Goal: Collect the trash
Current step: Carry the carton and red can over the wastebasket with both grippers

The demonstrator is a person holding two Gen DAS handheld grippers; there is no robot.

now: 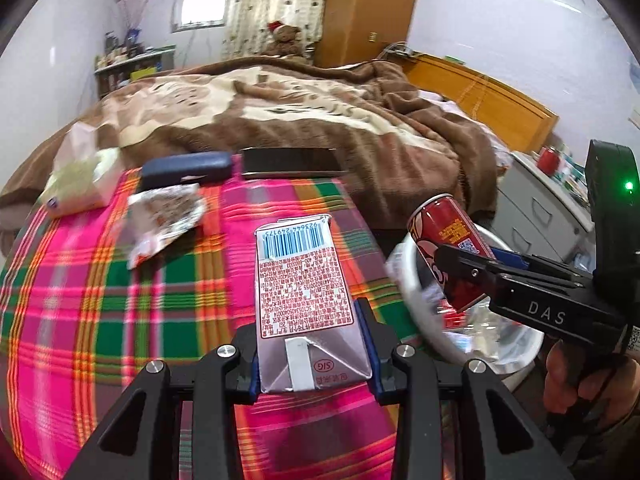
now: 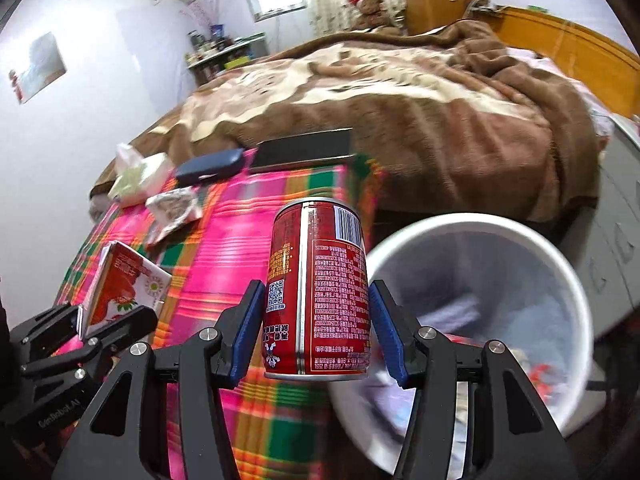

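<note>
My left gripper [image 1: 310, 344] is shut on a drink carton [image 1: 304, 296] with a barcode, held above the plaid cloth [image 1: 120, 300]. My right gripper [image 2: 316, 320] is shut on a red can [image 2: 320, 292], held above the near rim of a white trash bin [image 2: 480, 320]. In the left wrist view the can [image 1: 448, 248] and right gripper [image 1: 476, 268] hang over the bin [image 1: 516, 344]. In the right wrist view the carton [image 2: 124, 284] shows at left. A crumpled snack wrapper [image 1: 164, 216] lies on the cloth.
A tissue pack [image 1: 80, 172], a dark blue case [image 1: 188, 168] and a black flat box [image 1: 292, 162] lie at the cloth's far edge. A brown blanket [image 1: 300, 112] covers the bed behind. Grey drawers [image 1: 544, 204] stand at right.
</note>
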